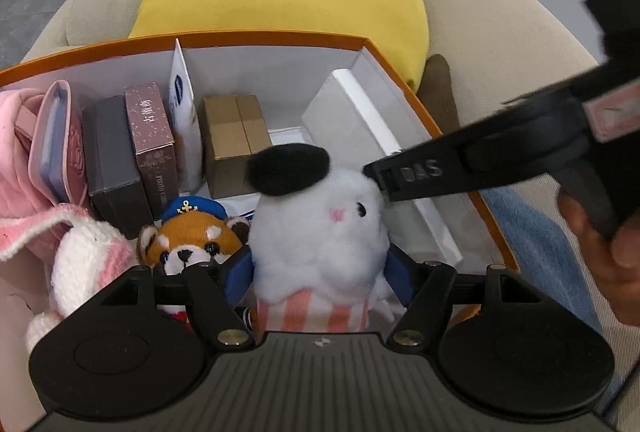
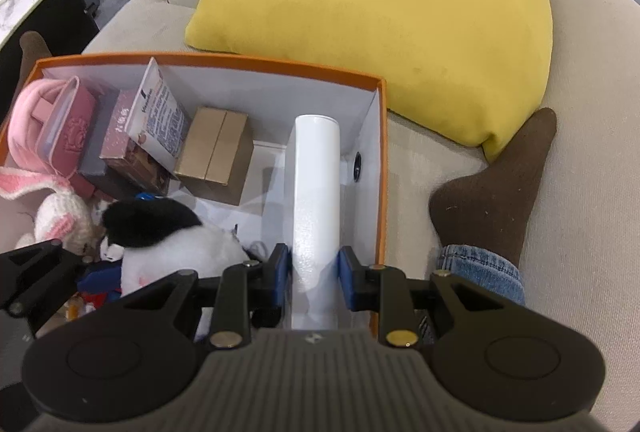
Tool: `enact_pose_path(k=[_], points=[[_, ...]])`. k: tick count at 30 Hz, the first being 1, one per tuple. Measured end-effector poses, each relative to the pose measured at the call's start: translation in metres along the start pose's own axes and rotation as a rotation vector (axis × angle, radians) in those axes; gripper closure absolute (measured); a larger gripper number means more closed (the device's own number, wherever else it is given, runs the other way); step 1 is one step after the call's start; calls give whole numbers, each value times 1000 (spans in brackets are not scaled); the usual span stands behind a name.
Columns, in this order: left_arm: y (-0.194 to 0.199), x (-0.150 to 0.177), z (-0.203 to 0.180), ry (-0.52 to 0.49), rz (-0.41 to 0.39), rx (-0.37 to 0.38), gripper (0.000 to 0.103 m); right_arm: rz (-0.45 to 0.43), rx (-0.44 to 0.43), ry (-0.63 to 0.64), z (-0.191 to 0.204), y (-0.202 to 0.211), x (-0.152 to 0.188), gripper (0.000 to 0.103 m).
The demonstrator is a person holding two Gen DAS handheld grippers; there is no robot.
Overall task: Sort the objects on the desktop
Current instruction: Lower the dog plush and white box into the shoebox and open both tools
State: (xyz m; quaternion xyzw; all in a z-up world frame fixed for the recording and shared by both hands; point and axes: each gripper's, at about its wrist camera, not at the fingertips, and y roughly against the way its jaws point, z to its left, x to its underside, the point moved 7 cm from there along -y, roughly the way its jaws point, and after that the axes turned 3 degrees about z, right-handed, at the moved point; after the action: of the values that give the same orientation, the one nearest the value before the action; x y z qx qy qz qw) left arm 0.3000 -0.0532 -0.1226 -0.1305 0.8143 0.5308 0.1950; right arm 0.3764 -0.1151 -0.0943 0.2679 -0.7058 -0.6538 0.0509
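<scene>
While right claw (image 2: 313, 274) clamps white box (image 2: 316, 192) inside orange box (image 2: 382, 160), left claw (image 1: 320, 272) straddles plush (image 1: 320, 232), released.

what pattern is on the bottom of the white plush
Pink and white vertical stripes on the white plush, clearest in the left wrist view.

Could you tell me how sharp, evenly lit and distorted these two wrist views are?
Left wrist: strong fisheye bending of the orange box rim, soft even light, the right tongs slightly blurred. Right wrist: white box bright with mild glare, corners vignetted dark.
</scene>
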Motion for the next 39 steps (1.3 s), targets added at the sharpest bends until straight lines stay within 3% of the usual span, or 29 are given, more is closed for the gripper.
enact_pose_path(k=[5,9,13,24,29,39], points=[[4,3,1,-24,-9,10,23,8,35,21,5,-8,-1,74],[3,3,-1,-39,28,27,44,19,50,27,7,-11,-4,74],[-6,5,0,-47,50,12,57,43,63,44,10,-15,-5,74],[2,3,1,-37,14,9,58,64,98,67,10,-15,-2,75],[17,4,0,-26,-19,0,58,44,38,42,5,-2,7,75],[74,6,-14,-52,-138,-122,56,-74,-41,53,16,52,41,62]])
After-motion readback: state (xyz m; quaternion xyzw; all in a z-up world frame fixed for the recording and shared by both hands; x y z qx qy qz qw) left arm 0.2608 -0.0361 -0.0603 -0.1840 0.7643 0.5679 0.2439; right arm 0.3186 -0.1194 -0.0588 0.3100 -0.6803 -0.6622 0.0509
